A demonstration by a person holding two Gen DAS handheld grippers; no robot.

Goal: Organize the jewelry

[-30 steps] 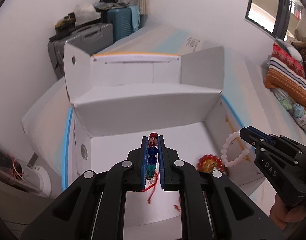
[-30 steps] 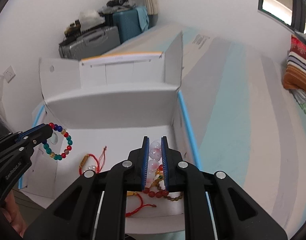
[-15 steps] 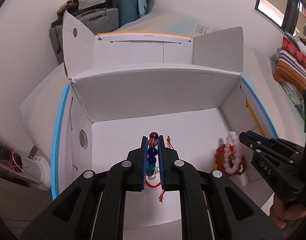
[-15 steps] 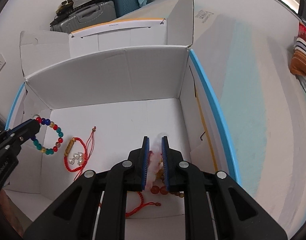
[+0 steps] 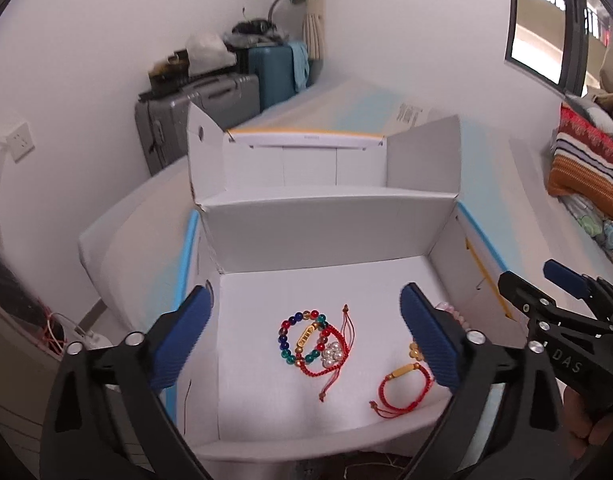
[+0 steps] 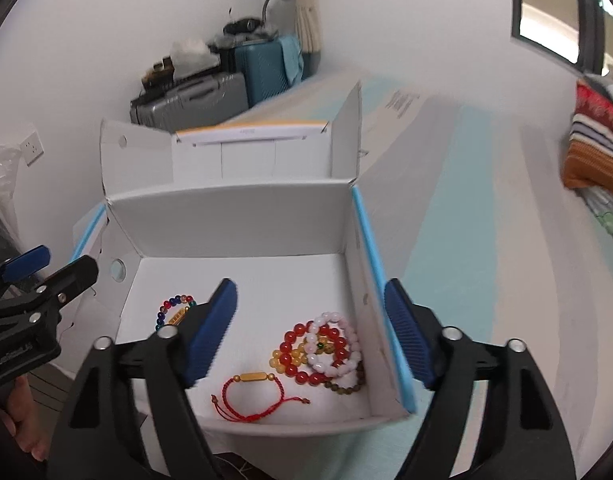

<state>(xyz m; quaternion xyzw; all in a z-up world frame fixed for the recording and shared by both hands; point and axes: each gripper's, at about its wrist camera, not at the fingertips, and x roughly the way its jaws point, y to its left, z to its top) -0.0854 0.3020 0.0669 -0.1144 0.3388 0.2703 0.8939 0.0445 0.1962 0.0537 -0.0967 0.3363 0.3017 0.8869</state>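
Each hand-held gripper (image 5: 304, 338) is matte black with ribbed blue pads (image 5: 182, 340), silver screws and white lettering.

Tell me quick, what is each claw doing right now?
Left claw: open, holding nothing, jaws just opened.
Right claw: open, holding nothing, jaws just opened.

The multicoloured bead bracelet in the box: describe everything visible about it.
The multicoloured bead bracelet is a closed ring of glossy, glassy round beads in blue, red, green and amber. It lies flat on the white floor of the open cardboard box, left of centre. A red cord bracelet with a gold tube bead and a pearl cluster overlaps its right side. No gripper touches it; the right wrist view shows it partly hidden behind a finger.
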